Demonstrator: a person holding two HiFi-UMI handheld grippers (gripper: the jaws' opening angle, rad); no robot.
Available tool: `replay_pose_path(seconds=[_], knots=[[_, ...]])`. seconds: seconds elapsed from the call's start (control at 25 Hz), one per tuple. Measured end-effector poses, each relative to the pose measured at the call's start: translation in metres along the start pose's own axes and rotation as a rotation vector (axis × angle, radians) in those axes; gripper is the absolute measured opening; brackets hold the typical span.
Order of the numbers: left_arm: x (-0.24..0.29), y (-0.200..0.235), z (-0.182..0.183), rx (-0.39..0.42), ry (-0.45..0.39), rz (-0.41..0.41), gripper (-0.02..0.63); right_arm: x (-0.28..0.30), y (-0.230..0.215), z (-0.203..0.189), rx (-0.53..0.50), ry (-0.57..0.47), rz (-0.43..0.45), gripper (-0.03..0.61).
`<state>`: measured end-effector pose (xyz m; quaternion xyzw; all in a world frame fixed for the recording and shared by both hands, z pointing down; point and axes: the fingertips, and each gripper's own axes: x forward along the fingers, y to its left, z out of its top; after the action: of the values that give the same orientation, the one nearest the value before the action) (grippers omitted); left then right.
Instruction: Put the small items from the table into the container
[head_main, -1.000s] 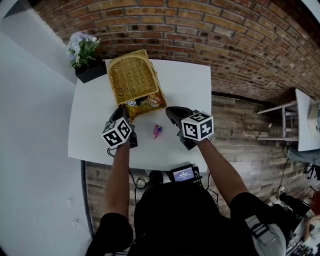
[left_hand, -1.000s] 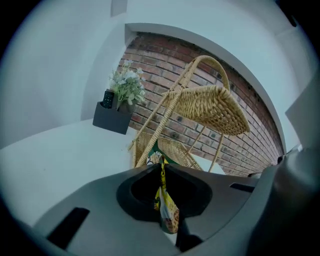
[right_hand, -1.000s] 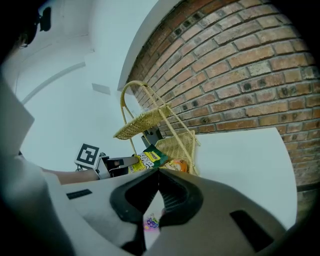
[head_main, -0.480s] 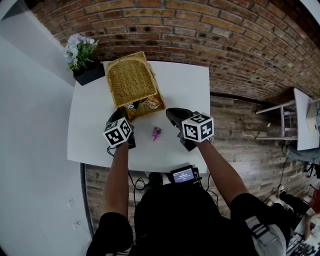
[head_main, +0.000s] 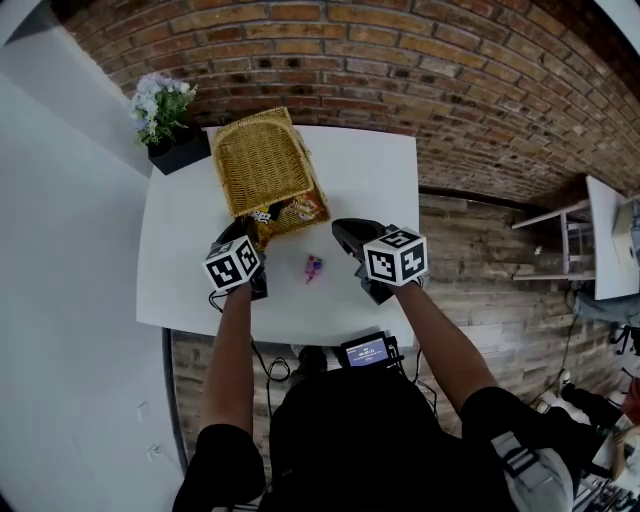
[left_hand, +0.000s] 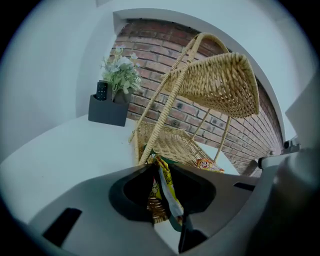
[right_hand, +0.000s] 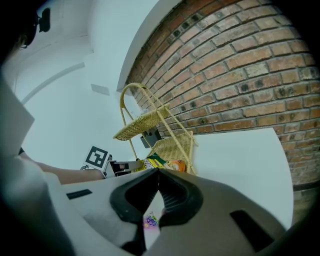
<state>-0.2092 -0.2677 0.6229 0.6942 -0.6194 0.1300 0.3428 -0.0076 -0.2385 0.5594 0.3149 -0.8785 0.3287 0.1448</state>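
Observation:
A wicker basket (head_main: 262, 158) with its lid raised stands at the back of the white table (head_main: 372, 170); snack packets (head_main: 292, 210) lie at its near end. My left gripper (head_main: 247, 224) is at the basket's near left corner (left_hand: 150, 145). Its jaws (left_hand: 161, 169) are opening, with a yellow and green snack packet (left_hand: 168, 191) hanging loosely between them. A small pink and purple item (head_main: 313, 265) lies on the table between the grippers. My right gripper (head_main: 346, 229) hovers to its right, shut and empty (right_hand: 158, 173), with the pink item (right_hand: 149, 220) showing below its jaws.
A dark pot of pale flowers (head_main: 168, 118) stands at the table's back left corner, left of the basket (left_hand: 114, 95). A small device with a lit screen (head_main: 367, 348) sits at the table's front edge. Brick wall runs behind the table.
My left gripper has shifted slightly left and back at the basket's near corner. The right gripper and the pink item have not moved.

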Motion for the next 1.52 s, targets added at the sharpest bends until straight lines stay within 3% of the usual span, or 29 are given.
replay_pose_path(seconds=[0.12, 0.52, 0.72, 0.96, 1.32, 1.52], knots=[[-0.003, -0.005, 0.001, 0.001, -0.011, -0.031, 0.151, -0.002, 0.001, -0.001, 0.0, -0.001, -0.001, 0.014], [-0.026, -0.016, 0.012, -0.009, -0.091, -0.105, 0.264, -0.009, 0.01, -0.004, -0.007, -0.008, 0.011, 0.014], [-0.041, -0.017, 0.017, 0.023, -0.118, -0.095, 0.267, -0.012, 0.019, -0.003, -0.019, -0.016, 0.022, 0.014], [-0.062, -0.012, 0.014, 0.005, -0.139, -0.091, 0.265, -0.018, 0.029, -0.006, -0.027, -0.021, 0.032, 0.014], [-0.097, -0.021, 0.009, 0.008, -0.165, -0.143, 0.264, -0.029, 0.045, -0.013, -0.048, -0.023, 0.049, 0.014], [-0.117, -0.031, 0.005, 0.022, -0.185, -0.186, 0.215, -0.034, 0.054, -0.019, -0.056, -0.025, 0.055, 0.014]])
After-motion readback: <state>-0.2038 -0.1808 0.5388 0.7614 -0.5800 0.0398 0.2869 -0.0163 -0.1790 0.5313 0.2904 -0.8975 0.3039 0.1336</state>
